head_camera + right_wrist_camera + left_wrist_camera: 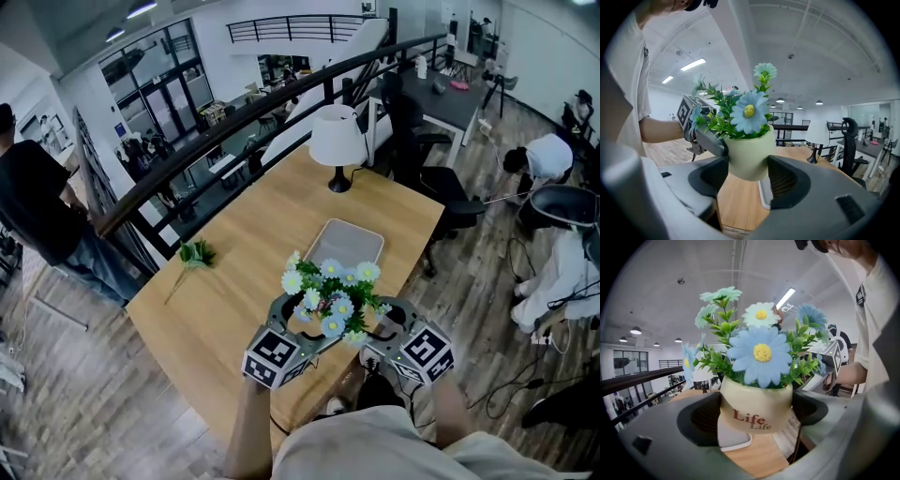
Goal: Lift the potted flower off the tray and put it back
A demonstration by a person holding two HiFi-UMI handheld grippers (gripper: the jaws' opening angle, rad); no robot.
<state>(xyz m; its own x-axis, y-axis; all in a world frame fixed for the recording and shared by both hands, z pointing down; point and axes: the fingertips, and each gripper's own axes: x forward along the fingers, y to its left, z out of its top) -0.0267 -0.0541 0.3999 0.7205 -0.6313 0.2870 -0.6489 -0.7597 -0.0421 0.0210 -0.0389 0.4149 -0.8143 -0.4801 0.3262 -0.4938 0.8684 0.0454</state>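
Head view, step: the lift looks done and the return is what remains. Carry the pot [330, 309] forward to the tray [349, 246] with both hands level and moving as one.
Head view, pot: it hangs in the air over the near edge of the surface [234, 262], well apart from the tray. The left hand-held gripper [298, 324] and right hand-held gripper [375, 330] hold it from opposite sides.
Left gripper view, grip: the left hand-held gripper [757, 422] is clenched on the pot [754, 404], with a jaw on each side of the "Life" print. Hold that squeeze steady (two grips pulling unevenly could twist the pot).
Left gripper view, tray: a white corner of the tray [735, 440] shows below and beyond the pot's base, not touching it.
Right gripper view, grip: the right hand-held gripper [749, 178] is clamped on the lower half of the pot [747, 154], which stands upright. The left hand-held gripper [701, 136] meets the pot's far side.
Right gripper view, tray: the rim of the tray [763, 194] lies past the base and slightly right. Aim the base flat at the tray's middle, and loosen the jaws only once the weight rests.
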